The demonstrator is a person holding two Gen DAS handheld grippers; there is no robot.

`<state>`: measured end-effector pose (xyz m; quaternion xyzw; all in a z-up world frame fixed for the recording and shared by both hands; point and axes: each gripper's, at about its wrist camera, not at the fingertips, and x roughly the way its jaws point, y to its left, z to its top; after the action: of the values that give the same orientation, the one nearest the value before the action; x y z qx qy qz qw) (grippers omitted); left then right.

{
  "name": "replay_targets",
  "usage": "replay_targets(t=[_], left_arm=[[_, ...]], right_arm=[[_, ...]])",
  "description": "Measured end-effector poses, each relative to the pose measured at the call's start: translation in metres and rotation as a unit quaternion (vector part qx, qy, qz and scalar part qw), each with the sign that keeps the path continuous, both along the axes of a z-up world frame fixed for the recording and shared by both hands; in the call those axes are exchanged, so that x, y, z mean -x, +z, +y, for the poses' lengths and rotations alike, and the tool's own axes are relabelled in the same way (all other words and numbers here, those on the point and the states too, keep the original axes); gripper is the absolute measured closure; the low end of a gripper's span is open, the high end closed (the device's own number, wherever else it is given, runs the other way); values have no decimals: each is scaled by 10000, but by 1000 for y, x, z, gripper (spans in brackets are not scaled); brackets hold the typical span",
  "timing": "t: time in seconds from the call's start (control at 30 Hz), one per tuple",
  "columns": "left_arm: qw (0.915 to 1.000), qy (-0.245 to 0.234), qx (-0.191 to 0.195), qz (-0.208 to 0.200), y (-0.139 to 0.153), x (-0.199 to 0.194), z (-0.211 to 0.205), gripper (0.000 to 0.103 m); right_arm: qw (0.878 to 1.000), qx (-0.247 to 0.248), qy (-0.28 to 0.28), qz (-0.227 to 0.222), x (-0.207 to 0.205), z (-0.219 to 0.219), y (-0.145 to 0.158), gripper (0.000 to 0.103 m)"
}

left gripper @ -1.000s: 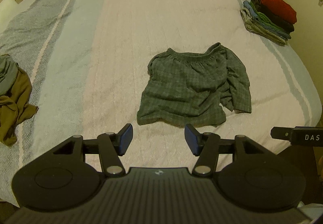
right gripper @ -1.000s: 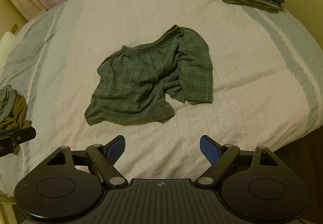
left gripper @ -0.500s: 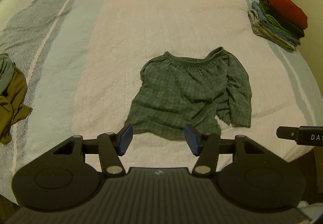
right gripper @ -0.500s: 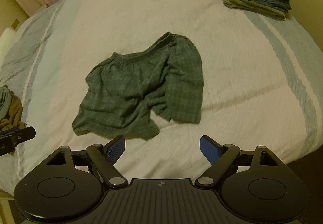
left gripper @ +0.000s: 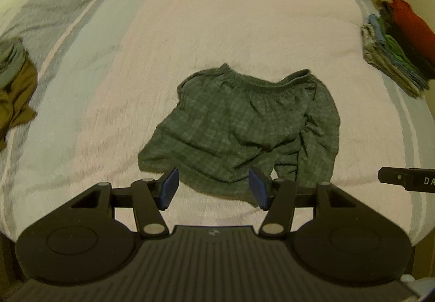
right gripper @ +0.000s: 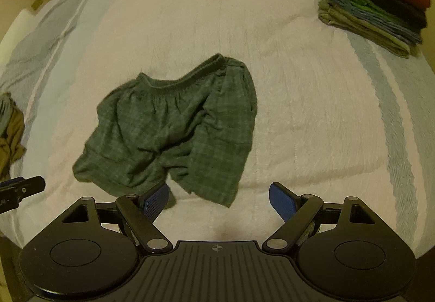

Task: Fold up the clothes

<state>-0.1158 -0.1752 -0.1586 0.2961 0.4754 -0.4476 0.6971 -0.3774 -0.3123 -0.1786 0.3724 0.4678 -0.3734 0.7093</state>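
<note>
Left gripper (left gripper: 213, 187) hangs over the near hem of the shorts (left gripper: 244, 122), jaws partly open, nothing between the pads. Right gripper (right gripper: 218, 200) jaws wide, also empty, with the hem of the other leg just ahead of its left finger. Neither touches cloth as far as I can tell.

Shorts: green plaid, lying on the bed (left gripper: 244, 16) ahead of both my grippers, waistband on the far side, leg hems nearest me. Not flat. The leg toward my right gripper is bunched and folded in on itself; wrinkles run across the seat.

Handling, my guess: thin woven cloth, light, limp, no stiffness to hold a shape. It will drape and sag from any pinch point. The bedspread looks textured, so the cloth may drag when pulled flat rather than slide. Waistband is gathered elastic, thicker, the firmest place to grip.

Where to hold: one pinch on each outer corner. Either both hem corners, which are closest, or both waistband ends. A corner pinch should take both layers or the shorts will open up when lifted. Smoothing the bunched leg looks needed first.

Elsewhere: stack of folded clothes (right gripper: 375, 0) far ahead to the right of my right gripper. Loose heap of unfolded clothes (left gripper: 13, 89) off to the left of my left gripper.
</note>
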Motion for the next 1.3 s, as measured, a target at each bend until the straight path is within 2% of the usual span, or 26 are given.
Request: replay_targets(t=[0.17, 0.33, 0.5, 0.6, 0.8, 1.0, 1.17, 1.3], left_arm=[[9990, 276, -359, 13, -21, 0, 6, 50], [9970, 350, -689, 68, -45, -4, 13, 50], [9964, 322, -779, 127, -68, -11, 15, 50], [9973, 244, -682, 128, -81, -22, 6, 50], [9993, -48, -374, -38, -104, -52, -27, 50], [9987, -467, 11, -193, -119, -89, -70, 51], [9934, -1076, 348, -180, -132, -114, -113, 51], [9877, -1486, 486, -38, -149, -134, -152, 51]], right_arm=[[9992, -294, 174, 221, 7, -11, -30, 19], [9969, -619, 268, 412, 11, -14, -62, 19], [9954, -765, 260, 514, 13, -19, -90, 19], [9963, -667, 163, 520, 18, -30, -99, 19], [9985, -30, -260, 486, 34, -69, -107, 19], [9977, 232, -625, 155, 39, -117, -116, 19], [9973, 535, -428, -248, 22, -151, -118, 19], [9959, 761, 59, -478, -3, -176, -126, 20]])
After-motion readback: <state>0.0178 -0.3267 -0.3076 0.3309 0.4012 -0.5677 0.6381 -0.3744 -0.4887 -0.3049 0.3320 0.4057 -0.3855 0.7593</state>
